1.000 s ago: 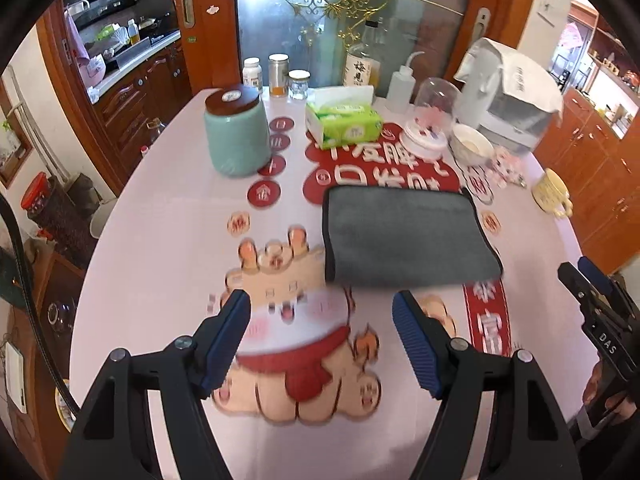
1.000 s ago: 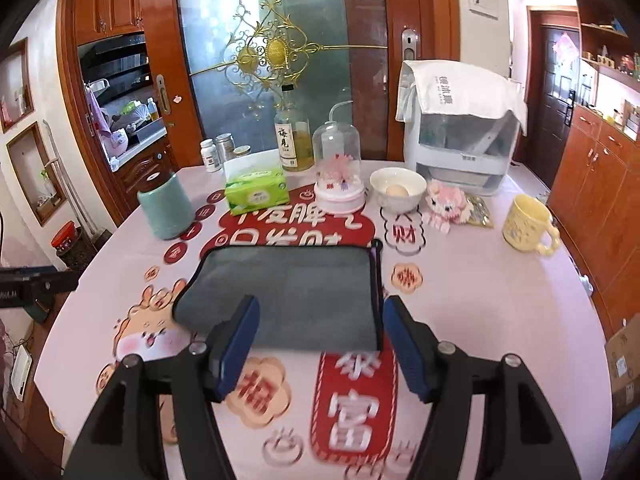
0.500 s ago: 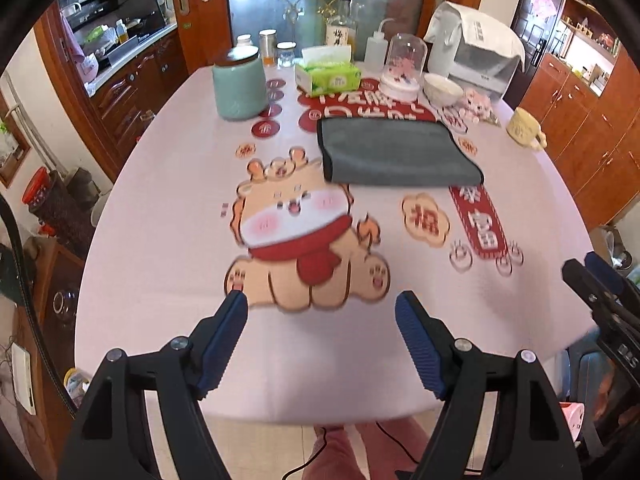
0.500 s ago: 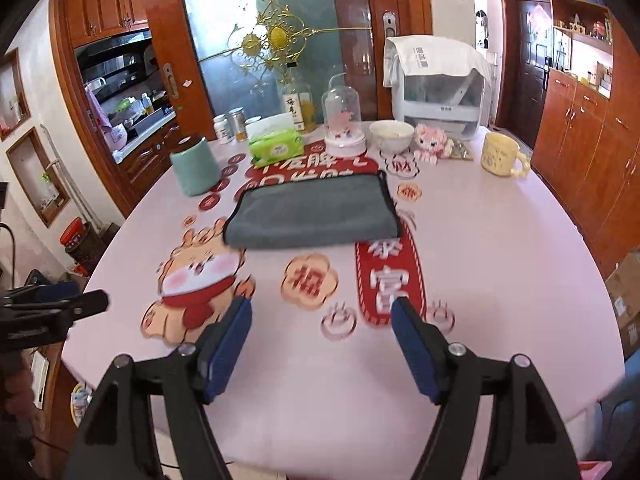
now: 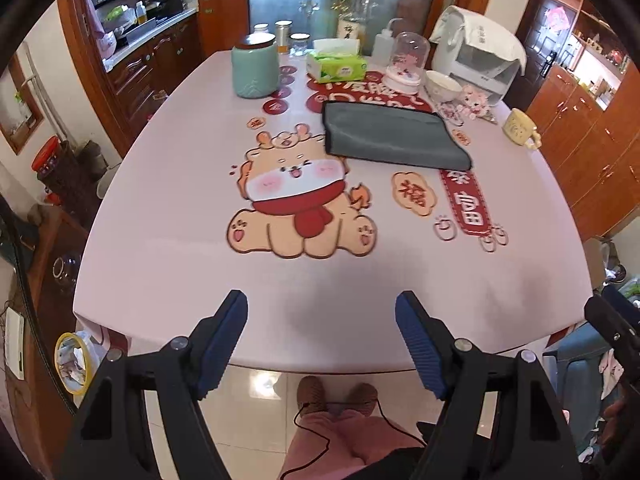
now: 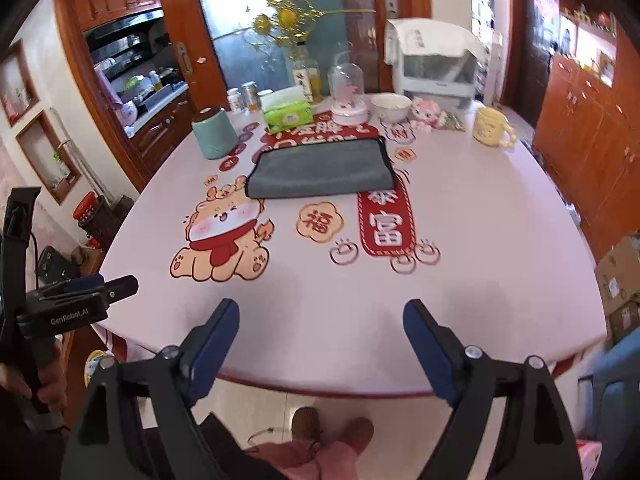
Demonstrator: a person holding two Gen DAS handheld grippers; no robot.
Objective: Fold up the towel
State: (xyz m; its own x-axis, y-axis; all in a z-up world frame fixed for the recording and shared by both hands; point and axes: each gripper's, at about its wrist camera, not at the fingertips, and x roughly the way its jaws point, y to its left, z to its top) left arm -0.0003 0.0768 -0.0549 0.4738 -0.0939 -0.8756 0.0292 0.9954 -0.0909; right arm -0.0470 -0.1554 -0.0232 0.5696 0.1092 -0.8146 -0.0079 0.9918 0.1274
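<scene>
A grey towel (image 5: 388, 136) lies folded flat into a rectangle on the far half of the pink table (image 5: 192, 288); it also shows in the right wrist view (image 6: 320, 170). My left gripper (image 5: 320, 308) is open and empty, held back over the table's near edge. My right gripper (image 6: 320, 312) is open and empty, also over the near edge, far from the towel. The left gripper also shows at the left of the right wrist view (image 6: 86, 286).
Behind the towel stand a teal jar (image 5: 254, 68), a green tissue box (image 5: 338, 66), a glass dome (image 5: 404, 64), a white bowl (image 5: 442, 84), a pink plush toy (image 5: 476, 100) and a yellow mug (image 5: 520, 130). My feet (image 5: 336, 394) show below the table edge.
Both grippers have pulled back from beside the folded towel to the table's near edge. The towel has stayed in place.
</scene>
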